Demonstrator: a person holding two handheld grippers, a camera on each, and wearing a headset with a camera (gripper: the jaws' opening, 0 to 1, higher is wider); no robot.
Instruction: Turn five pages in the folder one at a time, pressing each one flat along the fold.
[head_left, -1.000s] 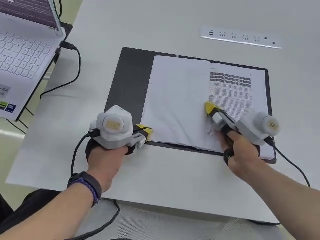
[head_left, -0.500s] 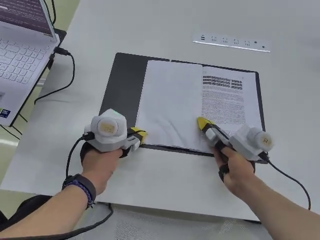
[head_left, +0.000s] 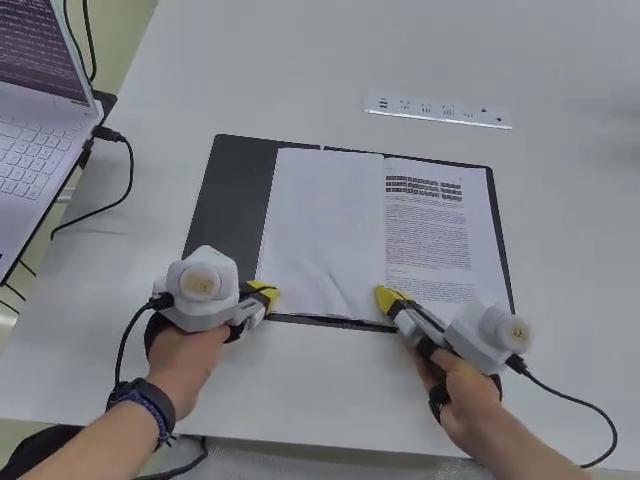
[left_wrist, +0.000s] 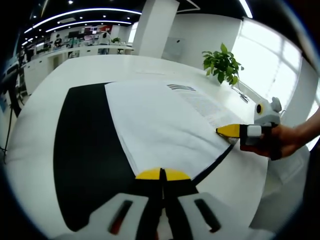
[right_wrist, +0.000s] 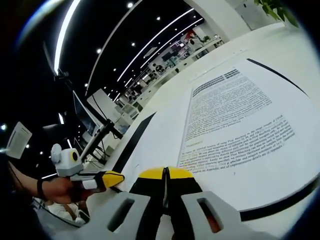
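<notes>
Far left of the left hand-held gripper (head_left: 262, 294), a laptop (head_left: 30, 150) sits on the white tabletop (head_left: 300, 60); this gripper's jaws are pressed together, empty, tip at the near corner of the blank turned page (head_left: 320, 230), probably to hold it down; the open black folder (head_left: 232, 200) lies just ahead; the right hand-held gripper (head_left: 385, 297), jaws likewise pressed together and empty, rests at the fold's near end, apparently to press it flat; the printed page (head_left: 435, 235) lies to its right.
</notes>
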